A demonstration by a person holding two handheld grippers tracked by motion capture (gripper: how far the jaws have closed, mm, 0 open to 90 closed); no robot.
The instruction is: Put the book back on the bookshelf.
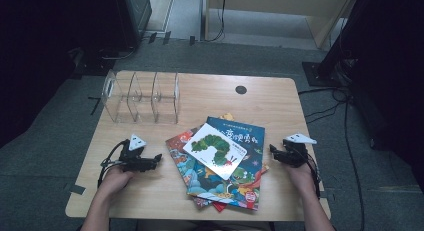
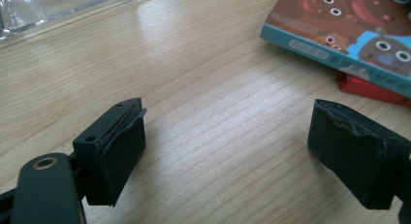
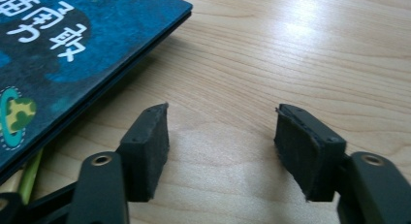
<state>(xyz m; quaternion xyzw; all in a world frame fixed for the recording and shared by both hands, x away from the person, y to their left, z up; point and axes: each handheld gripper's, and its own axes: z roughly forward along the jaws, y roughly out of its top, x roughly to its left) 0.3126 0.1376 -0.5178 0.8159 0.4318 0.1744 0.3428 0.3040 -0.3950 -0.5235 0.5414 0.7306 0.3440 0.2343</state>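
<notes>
A loose pile of picture books (image 1: 220, 161) lies in the middle of the wooden table (image 1: 280, 101), the top one white with a green caterpillar (image 1: 216, 150). My left gripper (image 1: 159, 158) rests on the table left of the pile, jaws open with bare wood between them (image 2: 228, 136); the book pile's edge (image 2: 339, 44) lies ahead to its right. My right gripper (image 1: 272, 150) sits right of the pile, also open over bare wood (image 3: 222, 136), with the dark blue book cover (image 3: 72, 54) just to its left.
A clear plastic divider rack (image 1: 142, 97) stands at the table's back left. A round cable hole (image 1: 241, 90) sits near the far edge. Cables trail on the floor to the right. Bare wood stretches in front of both grippers.
</notes>
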